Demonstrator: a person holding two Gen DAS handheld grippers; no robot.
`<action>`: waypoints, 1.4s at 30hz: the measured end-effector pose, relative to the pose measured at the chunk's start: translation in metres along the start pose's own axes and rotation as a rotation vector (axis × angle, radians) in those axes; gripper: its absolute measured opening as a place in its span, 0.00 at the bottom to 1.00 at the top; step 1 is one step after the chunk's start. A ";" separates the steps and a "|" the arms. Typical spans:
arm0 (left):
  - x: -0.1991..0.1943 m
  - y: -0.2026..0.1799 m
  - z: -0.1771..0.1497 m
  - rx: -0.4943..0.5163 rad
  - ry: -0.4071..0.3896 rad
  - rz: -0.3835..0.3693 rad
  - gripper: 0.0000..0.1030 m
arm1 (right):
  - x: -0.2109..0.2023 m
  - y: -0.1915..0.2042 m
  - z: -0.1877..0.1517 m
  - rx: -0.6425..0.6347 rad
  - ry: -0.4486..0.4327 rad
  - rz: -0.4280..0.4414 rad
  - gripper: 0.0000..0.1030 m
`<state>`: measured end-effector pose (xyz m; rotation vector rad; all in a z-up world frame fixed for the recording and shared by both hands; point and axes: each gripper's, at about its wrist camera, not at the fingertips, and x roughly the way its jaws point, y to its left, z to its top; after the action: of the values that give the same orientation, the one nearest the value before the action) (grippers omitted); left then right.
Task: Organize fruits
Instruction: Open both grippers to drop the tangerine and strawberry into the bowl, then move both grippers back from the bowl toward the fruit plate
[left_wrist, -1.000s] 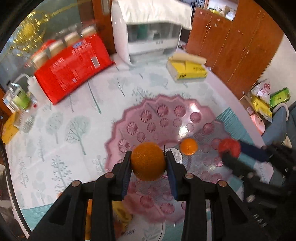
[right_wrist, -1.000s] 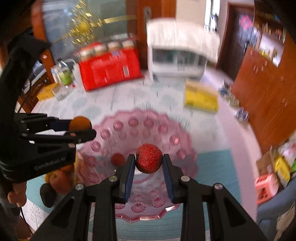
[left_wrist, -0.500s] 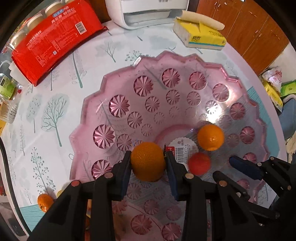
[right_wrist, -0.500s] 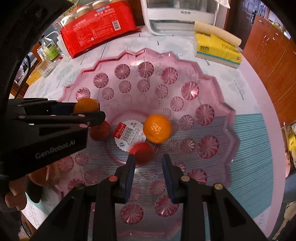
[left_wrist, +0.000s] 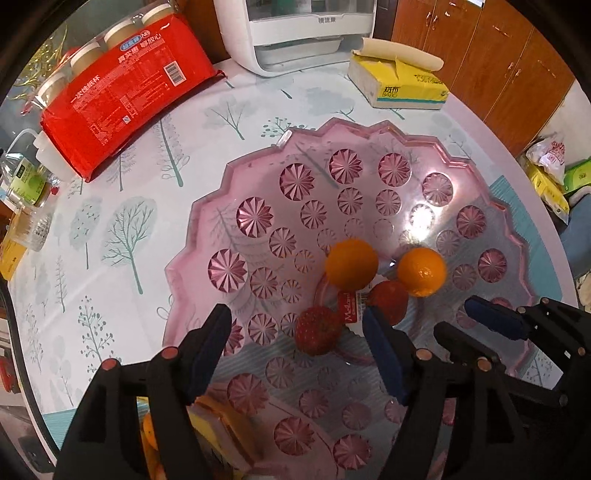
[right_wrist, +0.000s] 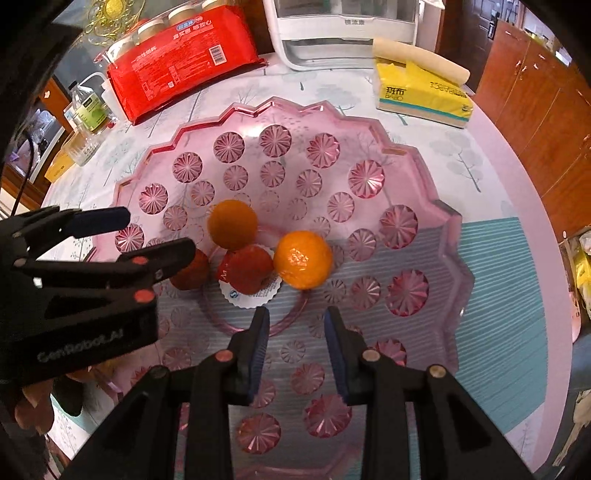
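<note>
Left gripper (left_wrist: 295, 339): jaws spread wide, nothing between them; hangs low over near half of the pink bowl (left_wrist: 258, 184).
Right gripper (right_wrist: 297, 328): jaws apart, empty; tips sit over bowl floor just short of the fruit.
Fruit in bowl: 4 pcs bunched at centre. Two oranges, matte orange (left_wrist: 351, 264) and glossy orange (left_wrist: 421, 266); two red ones, bumpy red fruit (left_wrist: 318, 330) and smooth red fruit (left_wrist: 388, 301), the latter resting on a white label sticker (right_wrist: 251, 295).
Key relation: remaining fruit lies behind/below left gripper, outside bowl's near-left rim. A loose orange (left_wrist: 149, 434) plus others are partly hidden by the fingers; brown and dark pcs (right_wrist: 68, 400) show in rt view under the left tool. Left is clearly nearer; rt would have to cross over.
Long axis: round fruit, no real axis, so any approach angle works.
Judgement: both drops look done; next is prob. pull back and turn toward the pile, w/ left going first.
Surface: tablecloth (left_wrist: 110, 240) w/ tree print, teal striped mat under bowl's near side.
Room: red package (left_wrist: 122, 96), yellow tissue box (left_wrist: 402, 85), white appliance (left_wrist: 295, 33) at far edge; bottles at left; wood cabinets at right.
</note>
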<state>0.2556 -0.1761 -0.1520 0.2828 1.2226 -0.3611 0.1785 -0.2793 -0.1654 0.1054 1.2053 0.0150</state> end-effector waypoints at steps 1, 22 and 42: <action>-0.004 0.001 -0.002 -0.003 -0.005 0.000 0.70 | -0.002 0.001 -0.001 0.002 -0.002 -0.003 0.31; -0.086 0.013 -0.036 -0.053 -0.109 0.035 0.81 | -0.061 0.016 -0.014 0.001 -0.086 -0.027 0.31; -0.224 0.057 -0.115 -0.187 -0.336 0.184 0.91 | -0.159 0.065 -0.024 -0.069 -0.236 -0.001 0.31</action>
<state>0.1142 -0.0521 0.0251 0.1633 0.8841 -0.1264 0.1025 -0.2239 -0.0202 0.0445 0.9681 0.0421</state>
